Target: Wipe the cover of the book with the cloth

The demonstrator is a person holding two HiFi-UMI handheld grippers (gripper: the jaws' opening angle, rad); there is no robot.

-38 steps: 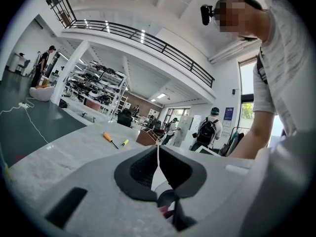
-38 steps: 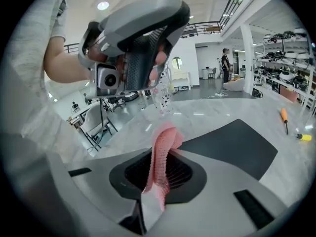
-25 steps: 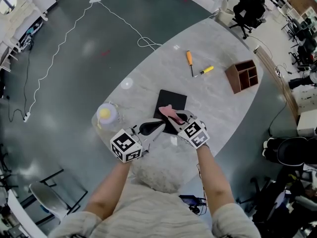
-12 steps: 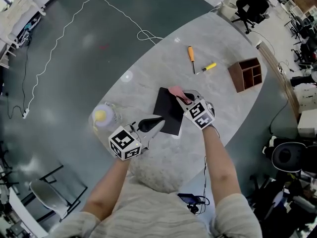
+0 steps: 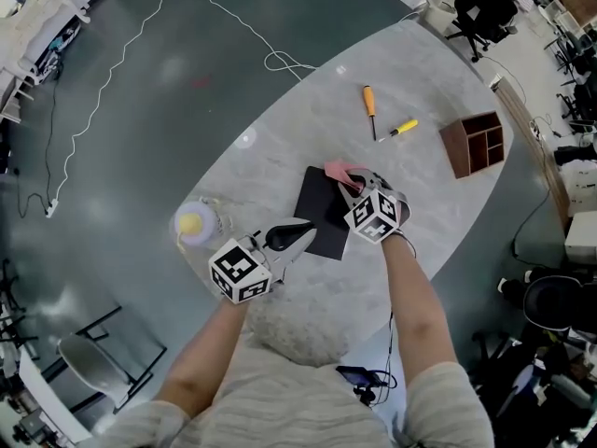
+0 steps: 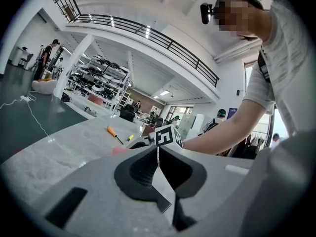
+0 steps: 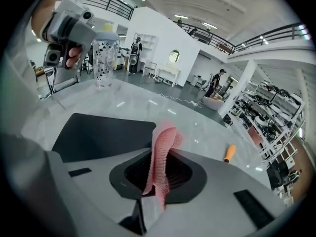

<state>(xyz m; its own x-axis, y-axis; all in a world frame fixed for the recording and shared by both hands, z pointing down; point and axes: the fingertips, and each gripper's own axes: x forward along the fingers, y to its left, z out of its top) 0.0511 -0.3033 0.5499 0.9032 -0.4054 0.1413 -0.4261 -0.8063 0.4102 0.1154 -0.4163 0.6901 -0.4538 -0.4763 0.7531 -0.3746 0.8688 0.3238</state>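
A black book (image 5: pixel 320 213) lies flat on the pale marble table (image 5: pixel 280 157). My right gripper (image 5: pixel 347 183) is over the book's far right corner, shut on a pink cloth (image 5: pixel 340 170) that spills past the book's far edge. In the right gripper view the cloth (image 7: pixel 163 149) stands up between the jaws, with the book (image 7: pixel 101 135) to their left. My left gripper (image 5: pixel 300 231) is shut with nothing in it, its tips at the book's near left edge. In the left gripper view the jaws (image 6: pixel 158 154) meet along a thin line.
A clear bottle with a yellow lid (image 5: pixel 193 224) stands left of the book near the table edge. An orange screwdriver (image 5: pixel 370 105) and a yellow pen (image 5: pixel 399 131) lie beyond the book. A brown wooden organizer (image 5: pixel 476 144) sits at the far right. Office chairs (image 5: pixel 485 7) stand behind the table.
My right gripper has carried the cloth from the book's near edge across the cover to its far right corner. The left gripper has stayed at the near left edge.
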